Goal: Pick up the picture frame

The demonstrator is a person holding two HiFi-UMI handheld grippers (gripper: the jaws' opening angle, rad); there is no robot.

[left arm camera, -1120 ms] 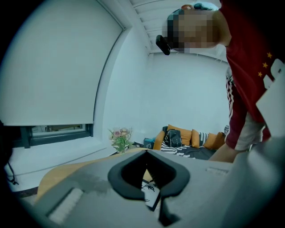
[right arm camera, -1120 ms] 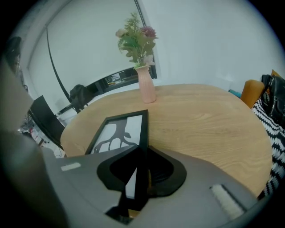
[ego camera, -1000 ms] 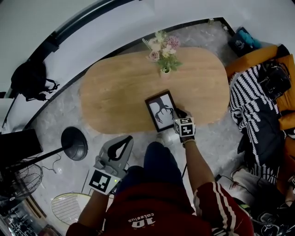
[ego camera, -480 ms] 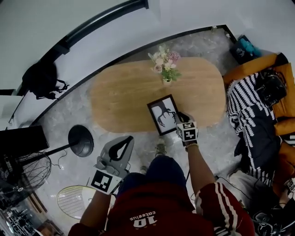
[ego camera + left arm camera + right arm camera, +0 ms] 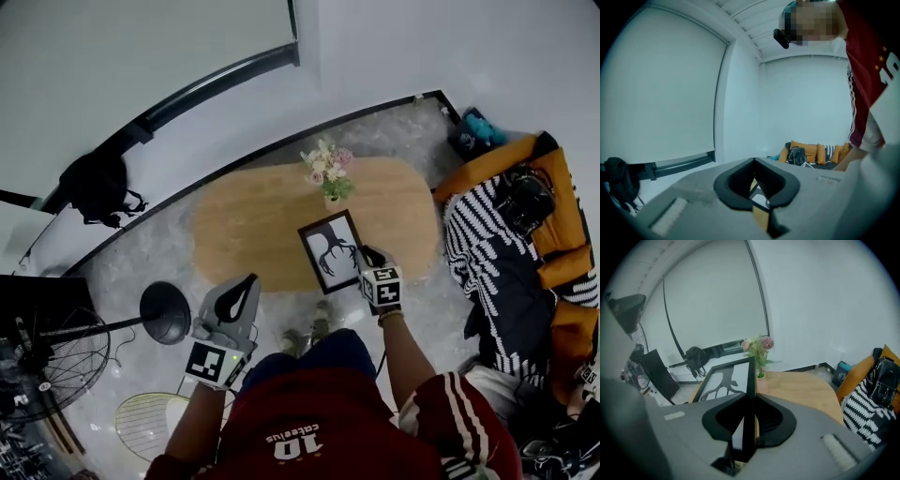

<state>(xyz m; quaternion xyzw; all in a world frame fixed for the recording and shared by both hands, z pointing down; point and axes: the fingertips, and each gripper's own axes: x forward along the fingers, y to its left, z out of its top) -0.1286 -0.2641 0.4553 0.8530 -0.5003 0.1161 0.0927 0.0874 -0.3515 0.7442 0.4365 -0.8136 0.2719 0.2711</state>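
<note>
The black picture frame (image 5: 330,251), with a dark antler-like print on white, hangs tilted over the near edge of the oval wooden table (image 5: 253,230). My right gripper (image 5: 368,258) is shut on the frame's right edge. In the right gripper view the frame (image 5: 723,380) stands edge-on between the jaws of the right gripper (image 5: 751,398). My left gripper (image 5: 251,280) is held off the table's near left side, over the floor. Its tips meet and nothing is between them. The left gripper (image 5: 753,161) faces a white wall and a window blind.
A vase of flowers (image 5: 326,173) stands at the table's far edge. An orange sofa with a striped blanket (image 5: 497,253) is at the right. A black round lamp base (image 5: 165,312), a fan (image 5: 47,361) and a wire basket (image 5: 150,422) are on the floor at the left.
Both grippers have risen, and the frame has come up off the table with the right one. The table looks smaller and farther below.
</note>
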